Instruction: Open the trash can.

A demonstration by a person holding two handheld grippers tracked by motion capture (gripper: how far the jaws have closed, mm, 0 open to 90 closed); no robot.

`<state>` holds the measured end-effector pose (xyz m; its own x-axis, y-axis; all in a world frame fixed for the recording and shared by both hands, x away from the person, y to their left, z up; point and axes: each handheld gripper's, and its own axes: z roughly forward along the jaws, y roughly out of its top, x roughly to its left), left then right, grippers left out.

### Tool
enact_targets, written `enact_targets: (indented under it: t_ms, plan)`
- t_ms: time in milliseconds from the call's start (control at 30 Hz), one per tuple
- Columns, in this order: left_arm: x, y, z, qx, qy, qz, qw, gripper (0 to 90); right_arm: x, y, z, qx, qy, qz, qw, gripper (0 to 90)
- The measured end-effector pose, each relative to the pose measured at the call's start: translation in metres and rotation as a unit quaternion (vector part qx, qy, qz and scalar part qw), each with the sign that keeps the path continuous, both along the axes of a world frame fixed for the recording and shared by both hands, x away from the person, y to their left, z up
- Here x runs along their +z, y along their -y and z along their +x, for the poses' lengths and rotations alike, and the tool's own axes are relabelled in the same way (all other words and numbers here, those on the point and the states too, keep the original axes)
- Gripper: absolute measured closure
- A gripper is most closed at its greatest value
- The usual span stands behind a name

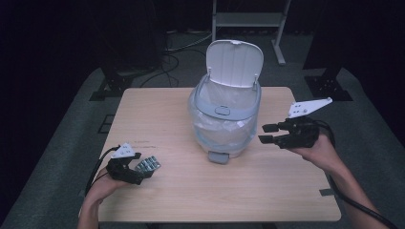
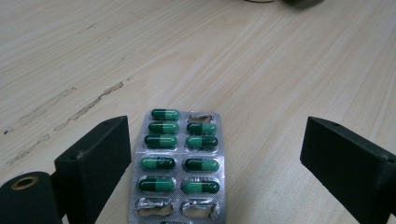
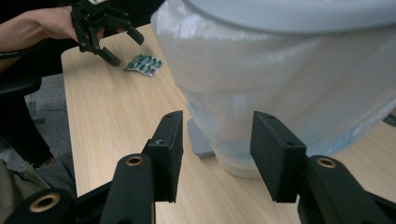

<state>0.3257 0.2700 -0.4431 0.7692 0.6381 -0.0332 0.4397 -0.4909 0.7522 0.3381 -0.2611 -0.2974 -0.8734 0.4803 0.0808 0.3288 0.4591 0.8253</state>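
A pill strip lies flat on the table at about eight o'clock from the bin, near the table's front left corner. Its long axis runs from seven toward one o'clock in the high view. The left gripper straddles the strip's near end, jaws wide open, nothing gripped. The left gripper view shows green capsules and three emptied pockets on the strip, which the high view blurs. The right gripper hovers at three o'clock from the bin, jaws open, empty; its own view adds the clear liner bag.
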Motion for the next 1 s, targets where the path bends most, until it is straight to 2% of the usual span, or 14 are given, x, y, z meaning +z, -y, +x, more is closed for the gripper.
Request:
enact_targets:
  t_ms: [633, 733, 800, 1000]
  plan:
    - [-0.004, 0.001, 0.001, -0.005, 0.002, 0.009, 0.9999, 7.7, -0.049, 0.015, -0.006, -0.028, -0.024, -0.003, 0.9993, 38.8]
    - [-0.007, 0.001, 0.002, -0.003, -0.001, 0.01, 0.9999, 7.7, -0.055, 0.015, -0.007, -0.027, -0.027, -0.005, 0.9993, 37.5]
    - [-0.009, 0.001, 0.002, -0.002, -0.002, 0.02, 0.9998, 7.8, -0.06, 0.016, -0.008, -0.027, -0.028, -0.004, 0.9992, 37.2]
    - [-0.016, -0.002, 0.006, 0.011, 0.001, 0.02, 0.9997, 7.8, -0.073, 0.019, -0.012, -0.029, -0.033, -0.002, 0.9991, 37.0]
